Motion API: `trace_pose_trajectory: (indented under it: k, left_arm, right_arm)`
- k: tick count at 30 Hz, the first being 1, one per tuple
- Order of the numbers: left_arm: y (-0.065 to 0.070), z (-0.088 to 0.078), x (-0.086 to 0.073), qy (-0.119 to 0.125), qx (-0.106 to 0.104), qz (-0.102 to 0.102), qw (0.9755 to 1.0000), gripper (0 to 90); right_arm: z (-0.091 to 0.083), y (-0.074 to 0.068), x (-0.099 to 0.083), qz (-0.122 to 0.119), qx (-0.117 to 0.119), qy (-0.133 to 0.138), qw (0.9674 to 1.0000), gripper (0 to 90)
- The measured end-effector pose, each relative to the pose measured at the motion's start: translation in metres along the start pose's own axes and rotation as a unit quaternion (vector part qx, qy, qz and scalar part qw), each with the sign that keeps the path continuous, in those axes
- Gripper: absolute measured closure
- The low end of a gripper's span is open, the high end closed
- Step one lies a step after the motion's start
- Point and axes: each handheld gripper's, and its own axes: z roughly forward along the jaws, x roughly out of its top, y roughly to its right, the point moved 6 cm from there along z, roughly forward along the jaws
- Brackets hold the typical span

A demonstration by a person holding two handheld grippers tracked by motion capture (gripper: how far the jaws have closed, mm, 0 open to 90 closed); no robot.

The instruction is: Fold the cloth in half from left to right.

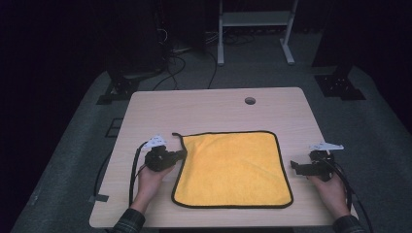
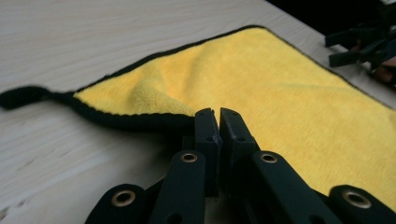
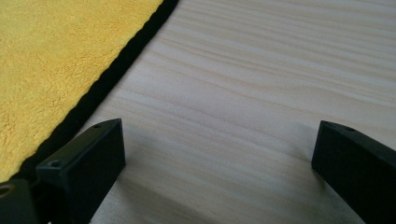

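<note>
Two grippers sit at a yellow cloth (image 1: 233, 168) spread flat on the counter (image 1: 214, 104): the left gripper (image 1: 182, 155) is clamped tight on the cloth's left edge, lifting it slightly, while the right gripper (image 1: 294, 167) rests wide open and empty just beside the right edge

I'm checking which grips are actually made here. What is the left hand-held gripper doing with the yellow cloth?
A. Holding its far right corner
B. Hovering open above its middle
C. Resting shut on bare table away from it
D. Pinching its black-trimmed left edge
D: the left hand-held gripper has its jaws closed on the black-trimmed edge of the yellow cloth, which puckers up there.
</note>
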Motion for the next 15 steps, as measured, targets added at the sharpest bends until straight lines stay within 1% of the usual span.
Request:
trace_pose_trajectory:
  k: [2, 4, 5, 6, 7, 8, 10, 11, 14, 15]
  left_arm:
    - [0.002, 0.002, 0.002, 0.000, -0.002, 0.002, 1.0000, 86.4]
    - [0.006, 0.007, 0.006, 0.003, -0.008, 0.006, 0.9999, 86.4]
    - [0.010, 0.013, 0.009, 0.002, -0.013, 0.010, 0.9999, 86.4]
    - [0.010, 0.013, 0.009, 0.002, -0.013, 0.010, 0.9999, 86.4]
    - [0.014, 0.016, 0.011, 0.001, -0.017, 0.012, 0.9998, 86.4]
    - [0.017, 0.020, 0.014, 0.000, -0.020, 0.019, 0.9996, 86.4]
    - [0.019, 0.022, 0.015, -0.002, -0.021, 0.022, 0.9995, 86.4]
    - [0.023, 0.026, 0.018, -0.002, -0.027, 0.023, 0.9994, 86.4]
    - [0.027, 0.031, 0.020, -0.002, -0.032, 0.025, 0.9992, 86.4]
    - [0.031, 0.036, 0.022, -0.003, -0.036, 0.029, 0.9989, 86.4]
  right_arm:
    - [0.000, 0.000, 0.000, 0.000, 0.000, 0.000, 1.0000, 1.8]
    - [0.000, 0.000, 0.000, -0.001, 0.000, 0.000, 1.0000, 1.8]
    - [0.000, 0.000, 0.000, 0.000, 0.000, 0.000, 1.0000, 1.8]
    - [0.000, 0.000, 0.000, 0.000, 0.000, 0.000, 1.0000, 1.8]
    - [0.000, 0.000, 0.000, 0.000, 0.000, 0.000, 1.0000, 1.8]
    - [0.000, 0.000, 0.000, -0.001, 0.000, 0.000, 1.0000, 1.8]
    - [0.000, 0.000, 0.000, -0.001, 0.000, 0.000, 1.0000, 1.8]
    - [0.000, 0.000, 0.000, 0.000, 0.000, 0.000, 1.0000, 1.8]
    - [0.000, 0.000, 0.000, -0.001, 0.000, 0.000, 1.0000, 1.8]
    - [0.000, 0.000, 0.000, 0.000, 0.000, 0.000, 1.0000, 1.8]
